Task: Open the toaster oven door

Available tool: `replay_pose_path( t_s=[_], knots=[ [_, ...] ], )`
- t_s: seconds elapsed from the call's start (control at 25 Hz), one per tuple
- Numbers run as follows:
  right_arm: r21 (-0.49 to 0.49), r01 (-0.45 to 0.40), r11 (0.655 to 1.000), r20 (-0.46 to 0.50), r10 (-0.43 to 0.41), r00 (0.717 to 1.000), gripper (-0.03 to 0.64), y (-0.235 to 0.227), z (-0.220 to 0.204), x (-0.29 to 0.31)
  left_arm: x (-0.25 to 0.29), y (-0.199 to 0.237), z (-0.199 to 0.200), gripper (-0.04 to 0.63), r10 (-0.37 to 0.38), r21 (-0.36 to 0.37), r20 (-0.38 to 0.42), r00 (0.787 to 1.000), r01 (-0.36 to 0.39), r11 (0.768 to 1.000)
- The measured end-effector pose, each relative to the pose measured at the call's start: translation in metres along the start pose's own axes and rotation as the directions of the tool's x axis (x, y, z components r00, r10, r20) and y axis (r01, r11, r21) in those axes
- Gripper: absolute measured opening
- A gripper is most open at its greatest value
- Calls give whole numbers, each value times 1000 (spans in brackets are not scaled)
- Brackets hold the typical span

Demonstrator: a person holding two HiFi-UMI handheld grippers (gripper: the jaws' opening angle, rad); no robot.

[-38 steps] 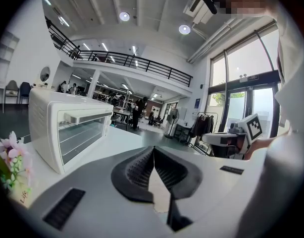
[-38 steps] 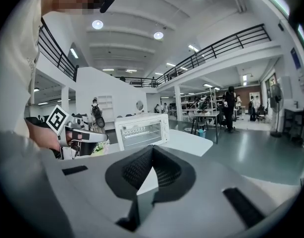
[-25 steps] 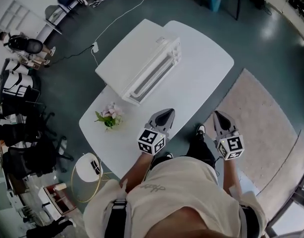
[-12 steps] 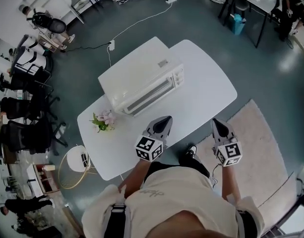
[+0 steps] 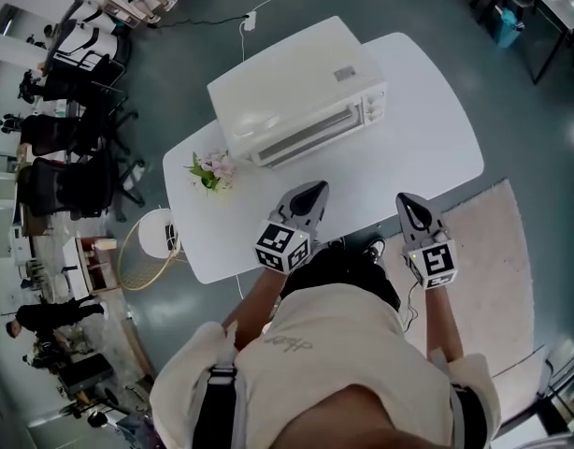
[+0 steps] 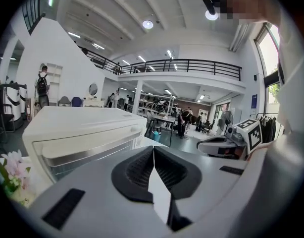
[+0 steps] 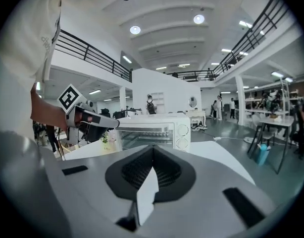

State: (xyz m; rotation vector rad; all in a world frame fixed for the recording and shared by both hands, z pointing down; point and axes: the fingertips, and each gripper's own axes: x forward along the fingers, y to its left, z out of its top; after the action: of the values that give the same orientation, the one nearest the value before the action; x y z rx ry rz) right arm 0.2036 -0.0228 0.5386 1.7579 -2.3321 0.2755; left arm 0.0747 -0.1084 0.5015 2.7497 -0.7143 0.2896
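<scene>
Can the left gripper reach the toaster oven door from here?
Probably yes: only bare table lies between the shut left gripper and the closed door; the flowers sit off to the side.

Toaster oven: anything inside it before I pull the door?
The toaster oven door is shut. Through its glass, the right gripper view shows only what look like wire rack bars. The cavity's floor and back are hidden behind the hazy glass.
</scene>
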Motion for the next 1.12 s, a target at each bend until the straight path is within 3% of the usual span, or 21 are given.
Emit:
replay_pose_path(
  t_s=[0.24, 0.4, 0.72, 1.12],
  knots=[
    [33, -43, 999, -11, 43, 999, 8, 10, 5, 31, -14, 41, 10, 21, 72, -33, 60, 996, -70, 997],
    [-1, -62, 998, -18, 62, 998, 8, 20, 26, 43, -26, 69, 18, 21, 129, -62, 104, 986, -123, 990],
    [-86, -69, 994, -27, 67, 997, 8, 38, 47, 86, -41, 129, 23, 21, 211, -82, 128, 969, -202, 976],
    [-79, -68, 995, -37, 65, 997, 8, 42, 51, 103, -45, 166, 20, 21, 262, -70, 92, 961, -256, 964]
  ],
)
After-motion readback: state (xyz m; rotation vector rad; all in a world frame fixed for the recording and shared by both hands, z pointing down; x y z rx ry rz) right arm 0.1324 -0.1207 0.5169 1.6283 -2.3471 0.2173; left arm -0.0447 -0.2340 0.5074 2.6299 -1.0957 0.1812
